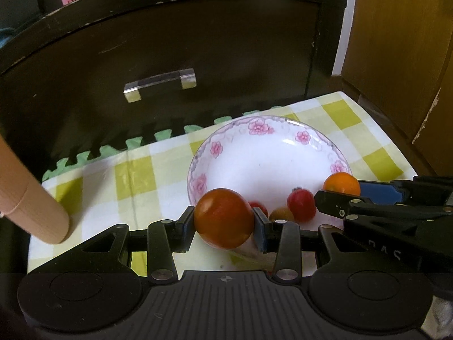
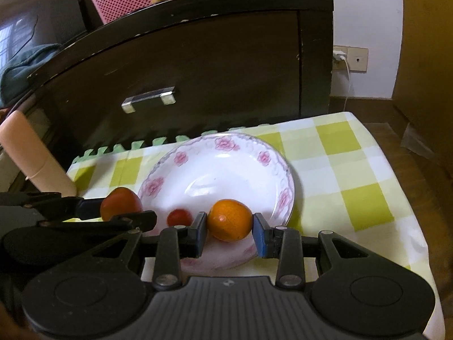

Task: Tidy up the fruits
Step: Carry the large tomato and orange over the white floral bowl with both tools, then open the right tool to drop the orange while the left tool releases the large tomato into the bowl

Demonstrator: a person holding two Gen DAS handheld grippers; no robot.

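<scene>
Two grippers, each holding one fruit at a flowered bowl.
The left gripper [image 1: 223,222] has its jaws clamped on a red tomato [image 1: 223,218] over the 7 o'clock rim of the bowl [image 1: 226,136]; the right gripper [image 2: 230,228] pinches an orange fruit [image 2: 230,223] above the bowl's 5 o'clock side. A small red fruit [image 1: 301,204] and a yellowish fruit [image 1: 281,214] lie inside, on the checked cloth [image 1: 354,130].

A tabletop covered by a green-and-white checked cloth [image 2: 354,170] carries a white floral bowl [image 2: 226,170] near its middle. A tan cylinder [image 2: 42,164] rests at the cloth's edge, left of the bowl.
</scene>
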